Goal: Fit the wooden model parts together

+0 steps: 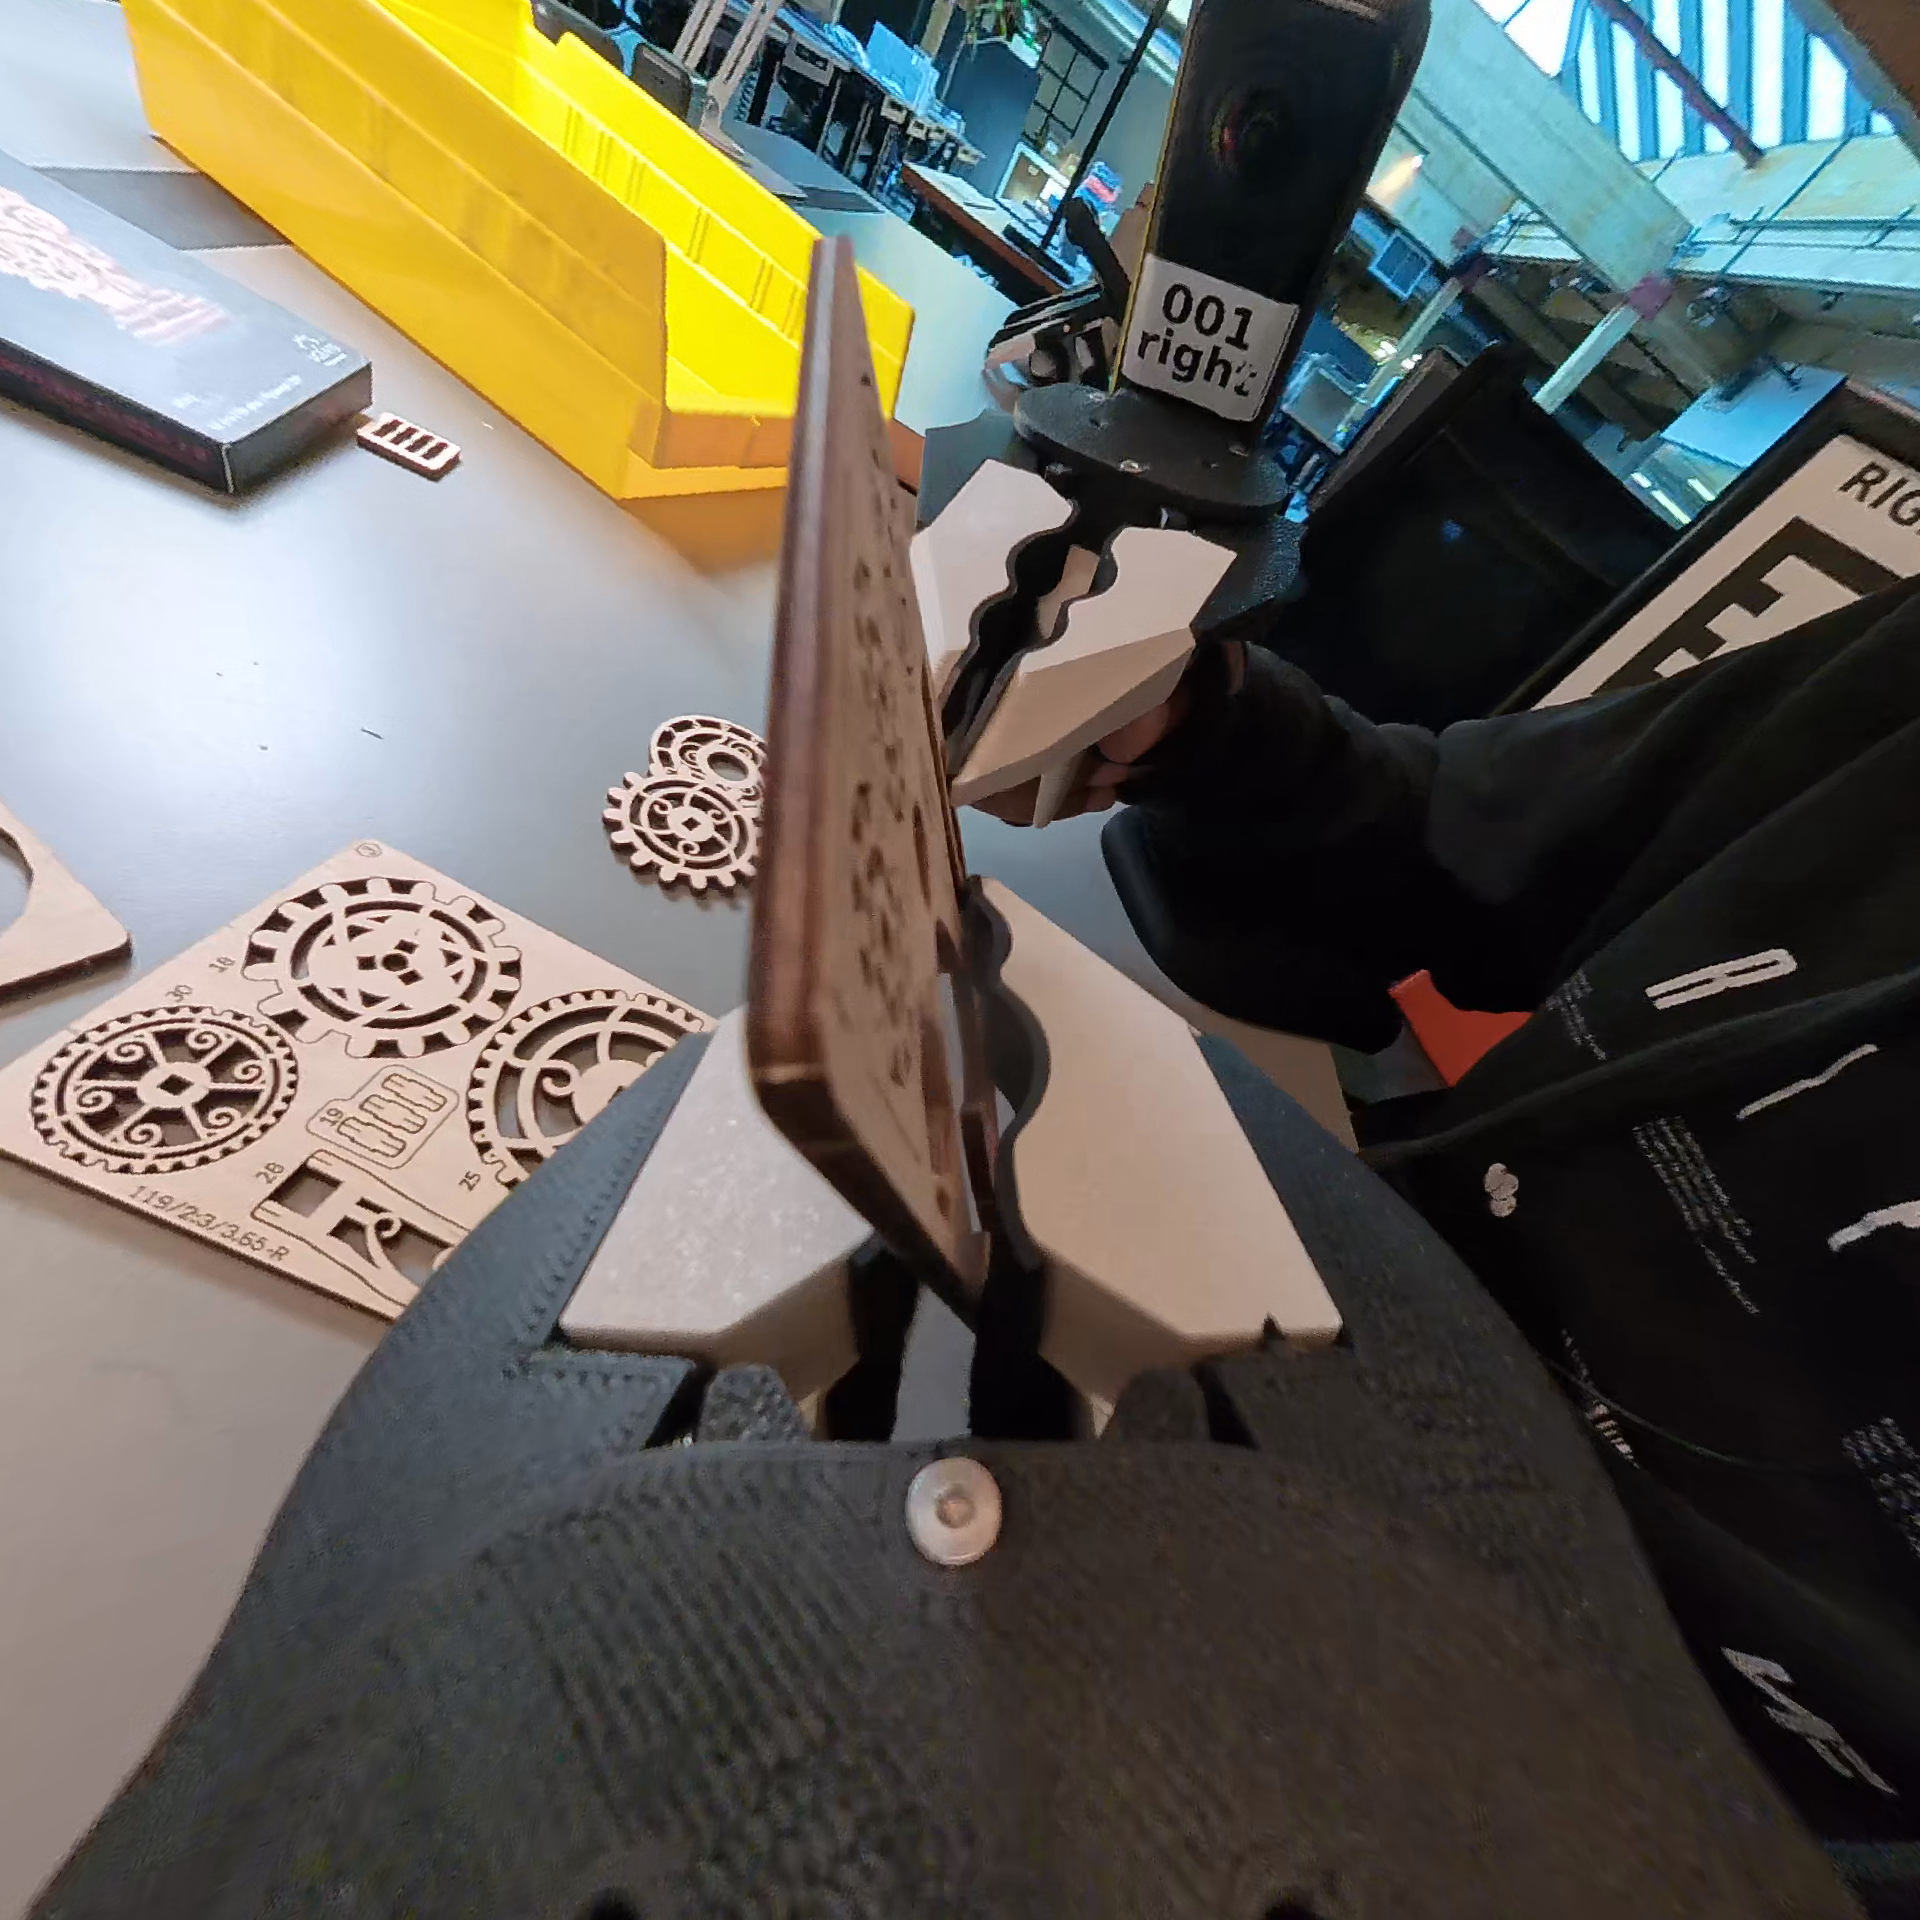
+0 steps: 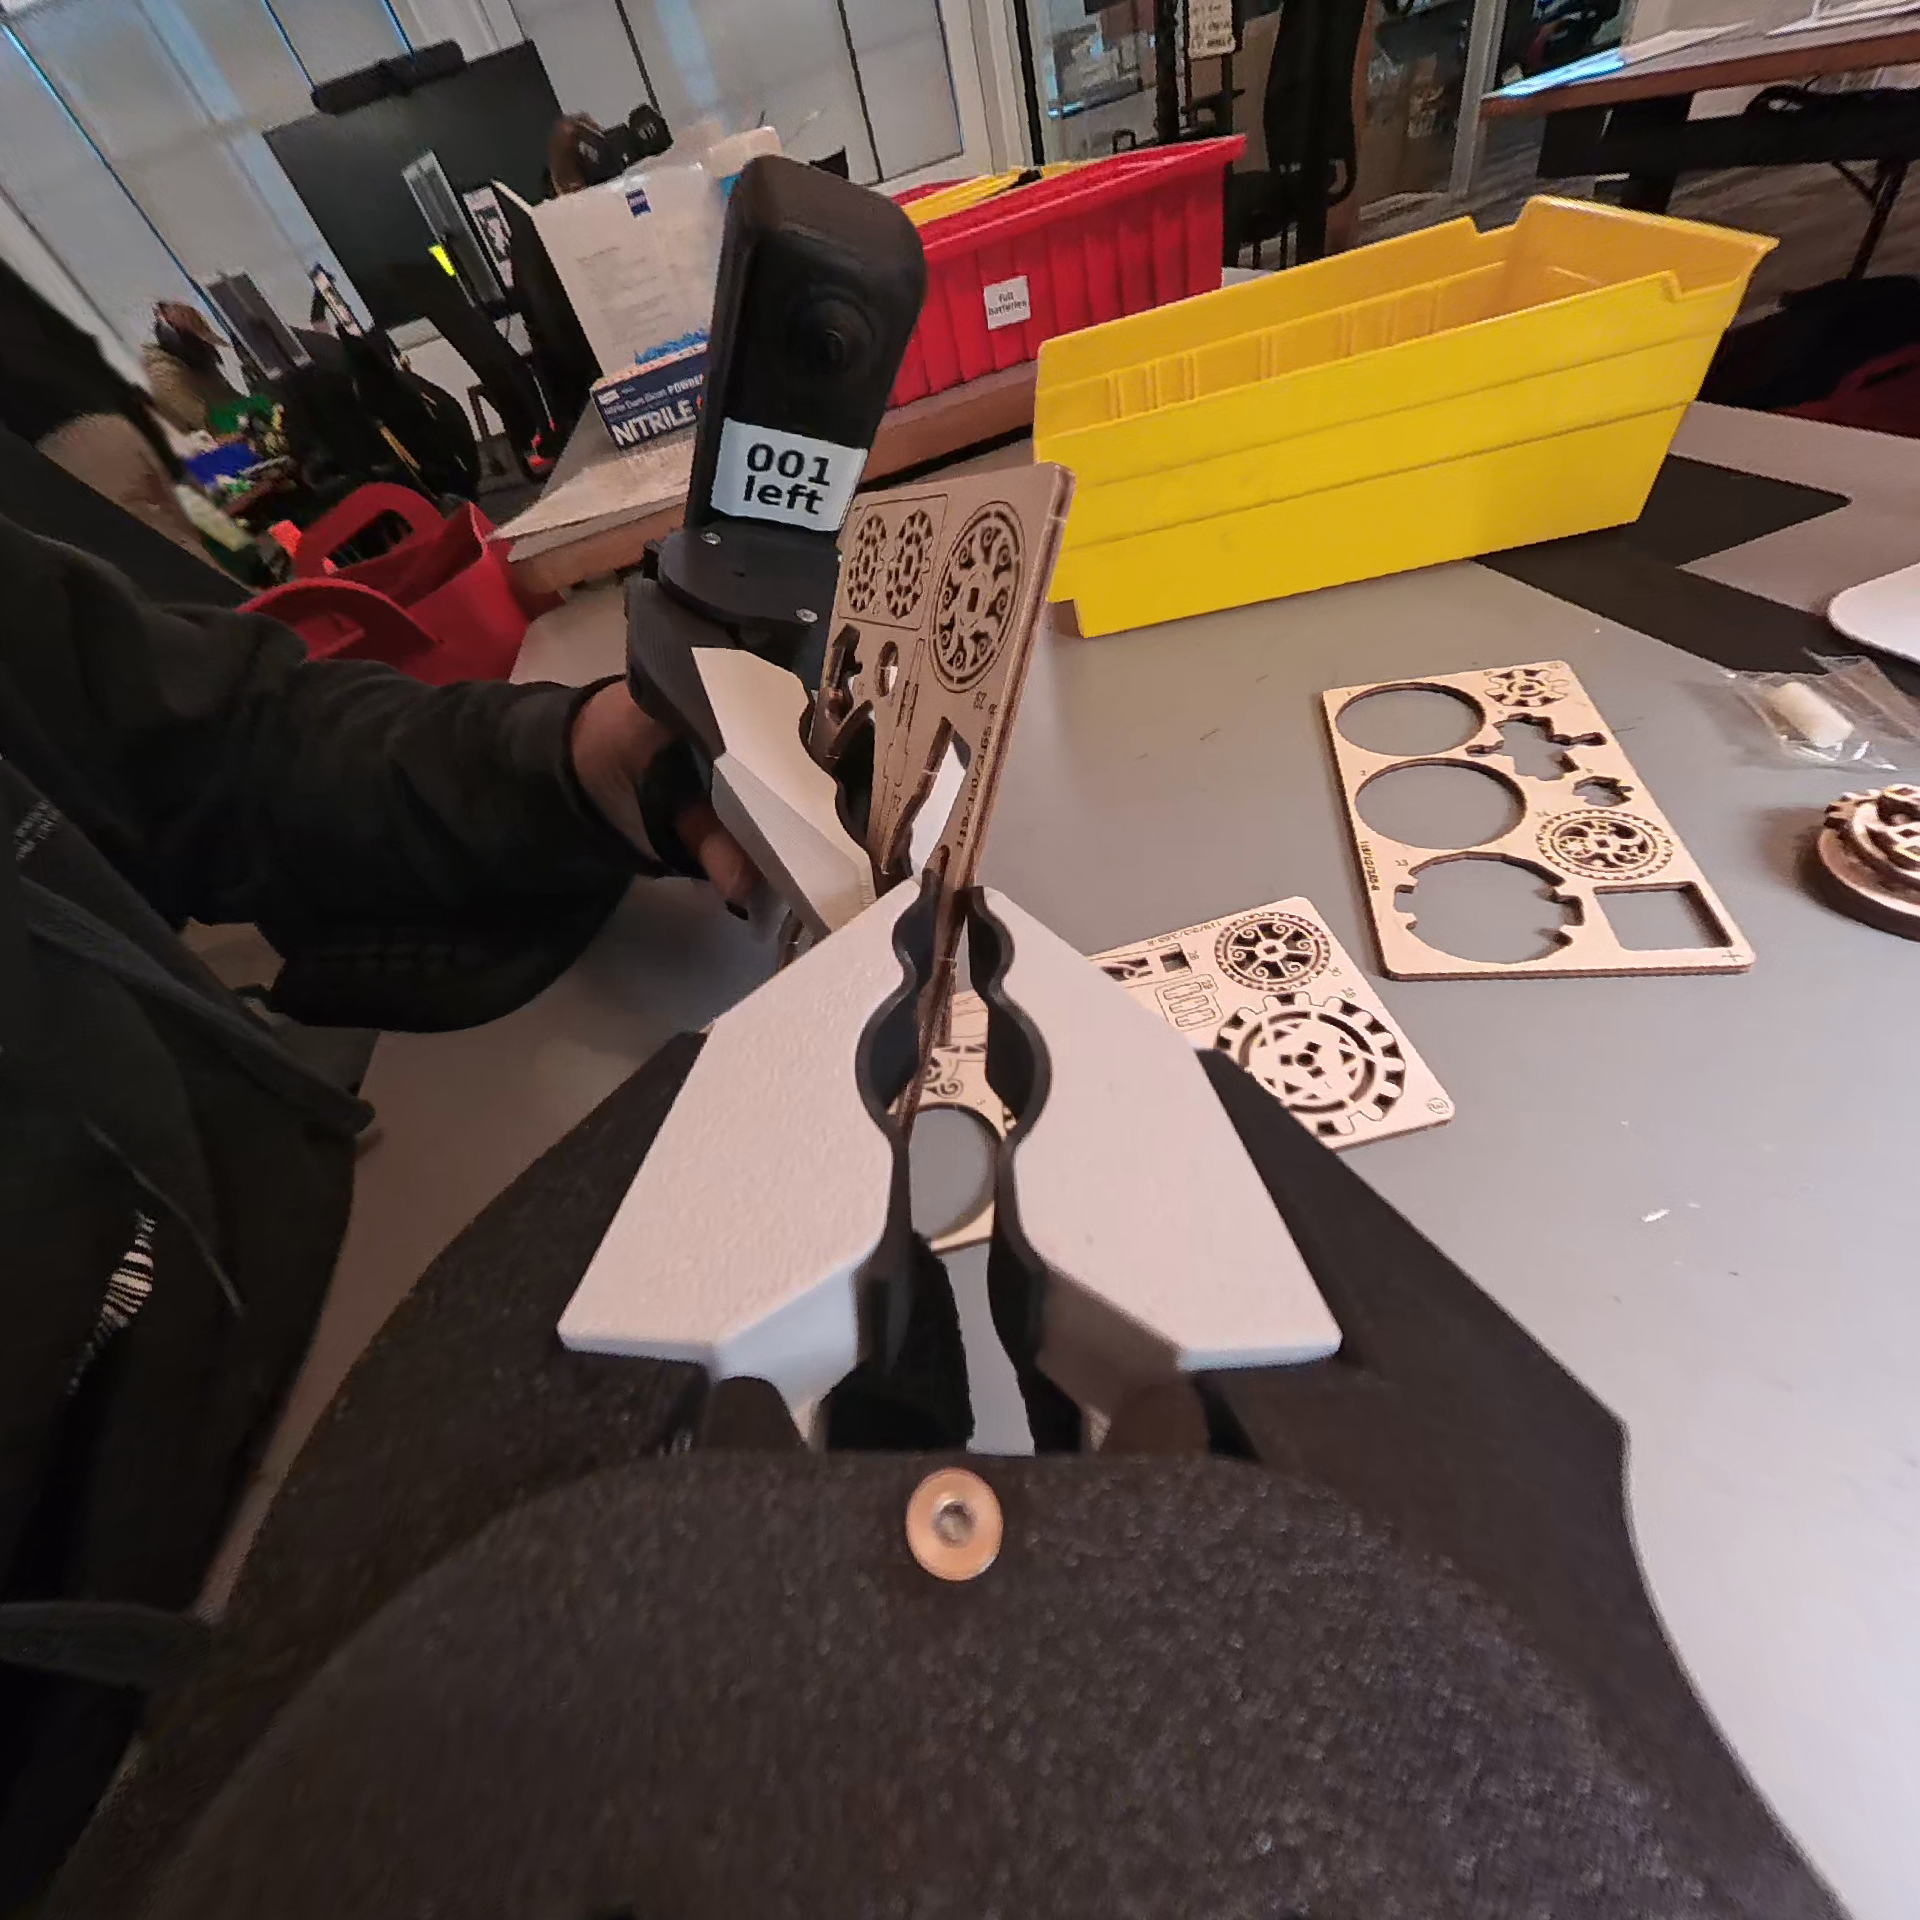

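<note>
Both tools clamp one thin laser-cut wooden sheet of gear parts (image 2: pixel 956 644) held upright above the grey surface (image 2: pixel 1558 1195) — the left tool (image 1: pixel 982 1039) grips its lower edge, the right tool (image 2: pixel 940 935) pinches its side. Behind sits a long yellow plastic bin (image 2: pixel 1351 416); flat on the surface lie another wooden gear sheet (image 1: pixel 260 1039) and a pair of loose wooden gears (image 1: pixel 691 805).

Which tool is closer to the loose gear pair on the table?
Right. The right tool grips the wooden sheet above the gear pair; the left tool clamps the sheet's lower end, farther off.
</note>
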